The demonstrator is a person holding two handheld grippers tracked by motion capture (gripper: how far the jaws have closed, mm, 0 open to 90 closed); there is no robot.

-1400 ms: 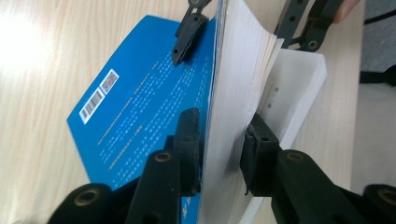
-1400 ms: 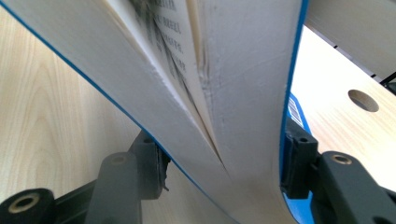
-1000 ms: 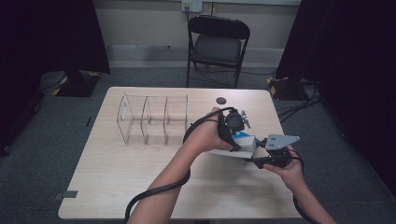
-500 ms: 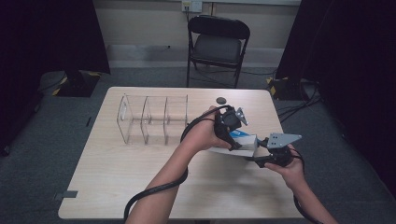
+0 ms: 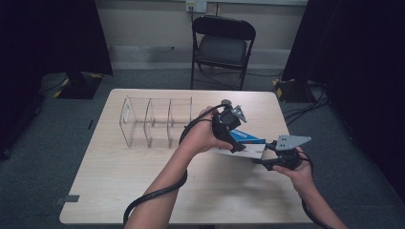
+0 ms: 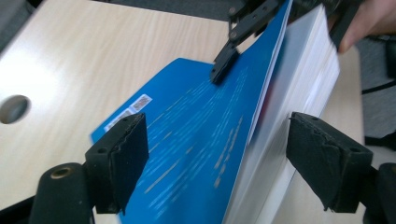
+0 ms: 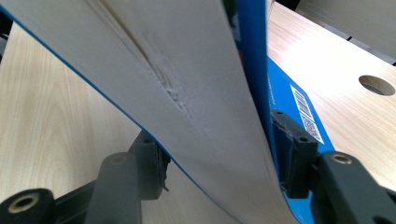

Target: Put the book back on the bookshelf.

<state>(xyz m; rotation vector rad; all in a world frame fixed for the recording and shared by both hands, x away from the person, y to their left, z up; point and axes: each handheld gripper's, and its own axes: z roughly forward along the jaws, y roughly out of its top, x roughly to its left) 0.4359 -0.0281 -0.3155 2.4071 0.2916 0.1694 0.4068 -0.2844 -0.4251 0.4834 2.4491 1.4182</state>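
1. Blue book (image 5: 244, 142): tilted up off the table (image 5: 143, 191), between your two tongs.
2. Right gripper (image 5: 266, 161): clamped on the book's page block; keep that grip firm.
3. Left gripper (image 5: 234, 143): jaws wide, straddling the cover; close squarely before lifting.
4. Clear divider rack (image 5: 155, 121): left of your left tongs, open room between.
5. Table edge: near your right tongs; move leftward.

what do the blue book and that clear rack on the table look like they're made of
The blue book looks like a paperback: a thin, flexible, smooth card cover that bends, with a thick white paper page block beside it. The clear rack looks like acrylic or similar rigid plastic, since the table shows through its glossy dividers. The table looks like matte light wood-grain laminate.
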